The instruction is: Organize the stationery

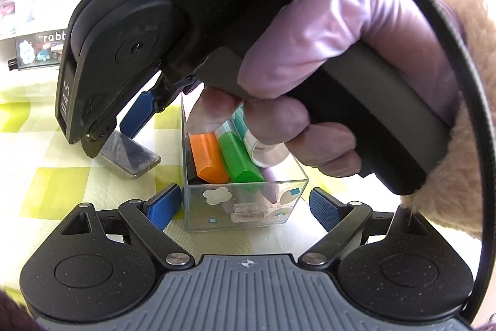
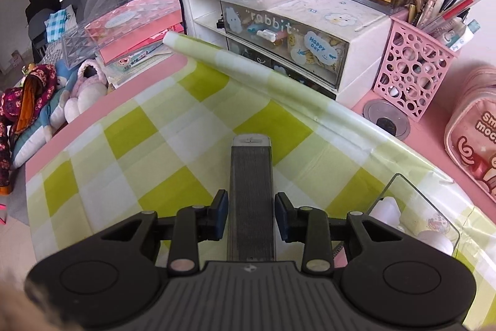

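Right gripper [image 2: 251, 216] pinched a flat grey case [image 2: 251, 191] low over the desk; left gripper [image 1: 245, 207] stood spread around a clear box [image 1: 245, 200].

Both worked over a yellow-green checked cloth [image 2: 148, 126] on a pink desk [image 2: 434, 126], with a white "rabbit" drawer unit [image 2: 285, 33] and a pink pen holder [image 2: 412, 73] at the far edge and a pink pouch [image 2: 471, 151] at the right. Blue pads of the right gripper pressed the case's long sides, jaws closing, tool angled steeply down in a gloved hand [image 1: 325, 58]. The case's far end rested on the cloth, left of the box. The box held an orange highlighter [image 1: 207, 157] and a green highlighter [image 1: 240, 163], between the left pads; whether these touched it was unclear.
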Available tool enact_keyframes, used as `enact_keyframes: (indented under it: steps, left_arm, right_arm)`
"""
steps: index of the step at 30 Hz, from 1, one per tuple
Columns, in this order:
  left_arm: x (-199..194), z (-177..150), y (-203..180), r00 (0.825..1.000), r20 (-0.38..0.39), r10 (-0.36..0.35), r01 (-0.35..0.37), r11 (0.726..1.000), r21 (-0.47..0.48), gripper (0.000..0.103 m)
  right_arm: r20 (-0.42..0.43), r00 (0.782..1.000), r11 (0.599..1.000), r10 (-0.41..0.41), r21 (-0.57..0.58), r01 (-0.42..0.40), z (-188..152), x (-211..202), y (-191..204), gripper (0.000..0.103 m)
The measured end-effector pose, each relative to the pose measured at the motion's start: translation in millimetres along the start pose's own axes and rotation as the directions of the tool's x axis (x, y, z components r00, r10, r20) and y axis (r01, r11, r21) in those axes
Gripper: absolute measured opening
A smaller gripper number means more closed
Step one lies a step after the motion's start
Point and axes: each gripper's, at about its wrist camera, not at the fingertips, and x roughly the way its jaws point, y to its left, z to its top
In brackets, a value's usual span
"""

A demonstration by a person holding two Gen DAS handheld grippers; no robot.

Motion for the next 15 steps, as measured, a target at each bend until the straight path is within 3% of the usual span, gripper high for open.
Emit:
enact_keyframes:
  steps: [9, 15]
  left_arm:
    - [0, 0, 0, 1.000, 0.000, 0.000, 0.000, 1.000, 0.001, 0.086]
    - [0, 0, 0, 1.000, 0.000, 0.000, 0.000, 1.000, 0.000, 0.086]
  right_arm:
    - [0.064, 0.998, 0.997, 0.020, 0.079, -0.025, 5, -22, -8, 0.063]
    - [0.117, 0.993, 0.985, -0.020, 0.170, -0.001, 0, -48, -25, 0.063]
